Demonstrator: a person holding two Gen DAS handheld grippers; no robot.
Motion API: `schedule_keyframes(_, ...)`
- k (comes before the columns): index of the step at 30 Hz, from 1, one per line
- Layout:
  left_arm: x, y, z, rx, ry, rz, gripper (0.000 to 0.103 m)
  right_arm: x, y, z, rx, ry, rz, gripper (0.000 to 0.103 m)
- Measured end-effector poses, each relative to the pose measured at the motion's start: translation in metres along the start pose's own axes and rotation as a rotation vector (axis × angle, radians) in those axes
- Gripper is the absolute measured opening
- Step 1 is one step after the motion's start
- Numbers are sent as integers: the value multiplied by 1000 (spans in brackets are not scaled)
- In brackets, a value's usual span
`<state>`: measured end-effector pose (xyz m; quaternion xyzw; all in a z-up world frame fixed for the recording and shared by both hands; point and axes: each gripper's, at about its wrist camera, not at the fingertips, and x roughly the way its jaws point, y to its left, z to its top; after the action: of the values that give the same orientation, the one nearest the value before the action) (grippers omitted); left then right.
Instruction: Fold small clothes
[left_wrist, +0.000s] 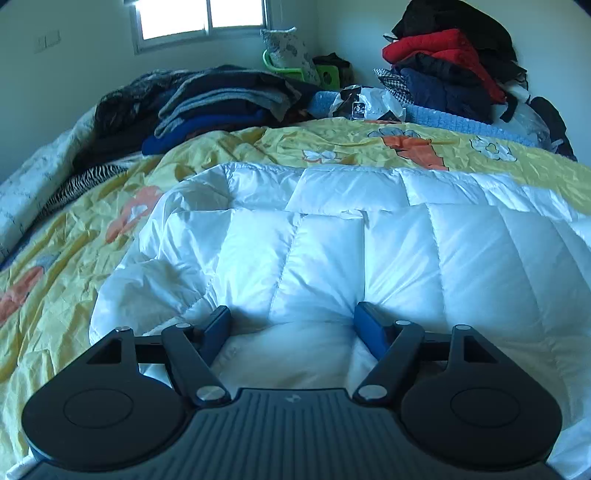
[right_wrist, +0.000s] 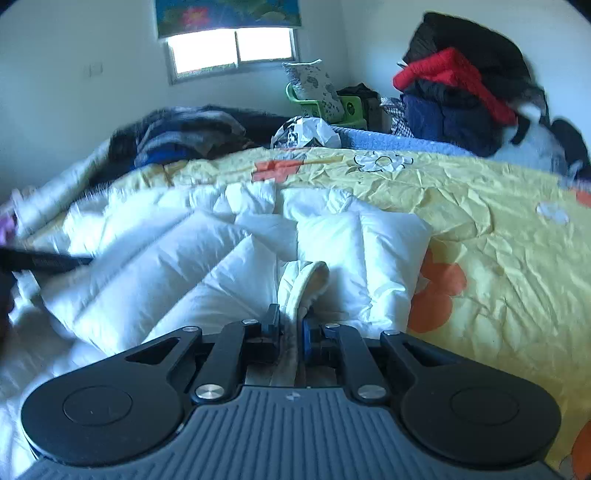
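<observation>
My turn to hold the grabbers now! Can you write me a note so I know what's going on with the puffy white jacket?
Left gripper: open, fingers apart over the white puffy jacket, holding nothing.
Right gripper: shut on the jacket's cuff, the sleeve end pinched between its fingers.
The jacket lies spread on the yellow flowered bedspread. Piles of other clothes sit at the far end of the bed.
Done: the sleeve is gripped and looks partly drawn over the body.
Left: probably lay the sleeve flat, then fold the rest of the jacket. It does not look folded yet.
</observation>
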<state>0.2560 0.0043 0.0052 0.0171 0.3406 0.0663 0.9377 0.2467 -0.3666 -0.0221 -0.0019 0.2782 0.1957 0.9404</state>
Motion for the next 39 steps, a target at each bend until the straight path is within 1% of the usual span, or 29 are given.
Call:
schedule_keyframes(2, 0, 0, -1, 3, -6, 3, 74, 0, 5, -3, -23, 2, -11, 12)
schedule_keyframes(4, 1, -1, -1, 7, -3, 2, 74, 2, 7, -5, -41, 6, -21, 18)
schedule_keyframes(6, -1, 0, 0, 15, 0, 7, 74, 3, 7, -6, -51, 9, -31, 19)
schedule_keyframes(8, -8, -1, 4, 29, -4, 30, 75, 1, 4, -4, -33, 6, -16, 24)
schedule_keyframes(9, -14, -1, 5, 31, -12, 45, 75, -1, -1, -1, -4, 7, -4, 31)
schedule_keyframes(10, -21, 0, 6, 23, -30, 55, 74, -6, -8, 3, 37, 8, 3, 41)
schedule_keyframes(11, -32, 2, 5, 7, -62, 53, 74, -11, -15, 7, 75, -2, 7, 47)
schedule_keyframes(12, -41, 4, 2, -3, -95, 45, 74, -20, -24, 11, 119, -35, 9, 58)
schedule_keyframes(13, -49, 5, 1, -7, -117, 42, 76, -32, -33, 14, 165, -83, 0, 65)
schedule_keyframes(14, -55, 4, 0, -5, -129, 42, 77, -42, -40, 17, 202, -124, -3, 64)
schedule_keyframes(16, -61, -2, -4, 9, -128, 35, 78, -61, -48, 23, 275, -207, -3, 63)
schedule_keyframes(17, -62, -7, -7, 24, -119, 23, 78, -68, -46, 26, 296, -246, 18, 63)
schedule_keyframes(18, -64, -13, -10, 42, -116, 14, 78, -71, -43, 29, 306, -264, 48, 67)
schedule_keyframes(20, -67, -28, -16, 92, -131, 5, 78, -67, -26, 32, 296, -262, 171, 83)
schedule_keyframes(21, -69, -36, -20, 126, -148, 3, 78, -59, -12, 31, 274, -248, 242, 96)
schedule_keyframes(22, -70, -44, -23, 159, -161, 5, 78, -50, 0, 29, 252, -223, 288, 99)
schedule_keyframes(23, -70, -51, -26, 191, -170, 10, 78, -40, 12, 27, 228, -184, 312, 97)
schedule_keyframes(25, -66, -58, -29, 232, -163, 18, 78, -15, 34, 19, 162, -79, 287, 94)
schedule_keyframes(27, -55, -56, -29, 226, -122, 6, 78, 5, 44, 9, 100, -4, 224, 94)
schedule_keyframes(28, -51, -52, -28, 208, -107, -11, 79, 13, 49, 3, 44, 18, 169, 95)
schedule_keyframes(29, -47, -48, -28, 188, -95, -28, 79, 15, 53, -1, 1, 33, 139, 96)
schedule_keyframes(30, -43, -44, -29, 167, -83, -42, 80, 16, 54, -2, -13, 43, 134, 96)
schedule_keyframes(34, -32, -38, -32, 129, -57, -74, 82, 20, 52, -4, -14, 82, 139, 96)
schedule_keyframes(36, -30, -39, -34, 124, -54, -72, 83, 21, 55, -5, -24, 94, 137, 96)
schedule_keyframes(39, -31, -43, -38, 130, -68, -49, 86, 22, 60, -5, -36, 101, 134, 98)
